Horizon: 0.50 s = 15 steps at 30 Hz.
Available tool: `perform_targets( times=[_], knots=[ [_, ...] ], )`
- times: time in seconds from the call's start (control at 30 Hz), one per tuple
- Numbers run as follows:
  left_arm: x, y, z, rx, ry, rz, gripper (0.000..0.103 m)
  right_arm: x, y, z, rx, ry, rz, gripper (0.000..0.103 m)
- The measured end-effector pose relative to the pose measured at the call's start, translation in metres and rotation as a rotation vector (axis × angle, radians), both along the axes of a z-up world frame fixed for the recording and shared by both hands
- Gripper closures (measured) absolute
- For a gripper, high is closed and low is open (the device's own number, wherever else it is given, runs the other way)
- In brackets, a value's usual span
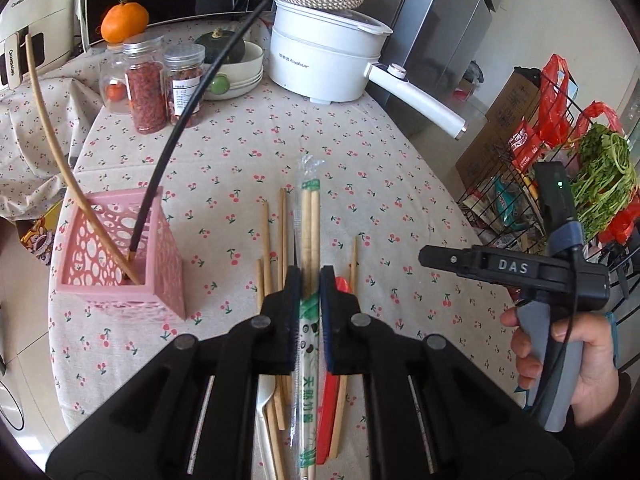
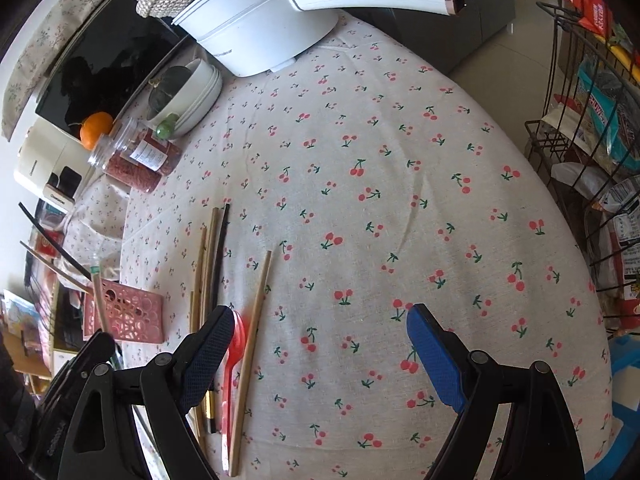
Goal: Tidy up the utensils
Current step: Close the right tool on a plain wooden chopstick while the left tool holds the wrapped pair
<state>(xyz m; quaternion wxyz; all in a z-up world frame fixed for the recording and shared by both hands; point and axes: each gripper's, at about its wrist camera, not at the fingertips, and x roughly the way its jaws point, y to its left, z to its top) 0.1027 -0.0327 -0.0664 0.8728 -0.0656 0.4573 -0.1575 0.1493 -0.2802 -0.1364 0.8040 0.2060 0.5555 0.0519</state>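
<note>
We see the left hand-held gripper (image 1: 308, 316) clenched on a plastic-wrapped pair of bamboo chopsticks (image 1: 310, 216) above the counter (image 1: 240, 148), beside the pink holder (image 1: 120, 256). Our right hand-held gripper (image 2: 320, 356) hangs released beside a red spoon (image 2: 236, 344) and loose chopsticks (image 2: 252, 344).

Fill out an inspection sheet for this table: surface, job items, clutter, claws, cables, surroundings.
Surface: cherry-print tablecloth, mostly bare.
Job's things: pink holder with two chopsticks in it; loose chopsticks and red spoon lying flat.
Clutter: white pot, spice jars, bowls, orange.
Claws: left claw shut on wrapped chopsticks; right claw open, nothing between.
Cables: black lead on the right claw's handle.
Surroundings: wire rack of groceries.
</note>
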Motion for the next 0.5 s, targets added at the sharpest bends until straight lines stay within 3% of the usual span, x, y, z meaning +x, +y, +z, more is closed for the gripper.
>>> perform_targets(
  times=[0.27, 0.5],
  knots=[
    [-0.008, 0.017, 0.001, -0.025, 0.003, 0.011, 0.092, 0.02, 0.041, -0.024, -0.114, 0.06, 0.059, 0.014],
    [-0.01, 0.025, 0.0, -0.023, 0.005, 0.015, 0.092, 0.036, 0.05, -0.037, -0.175, 0.081, 0.023, 0.014]
  ],
)
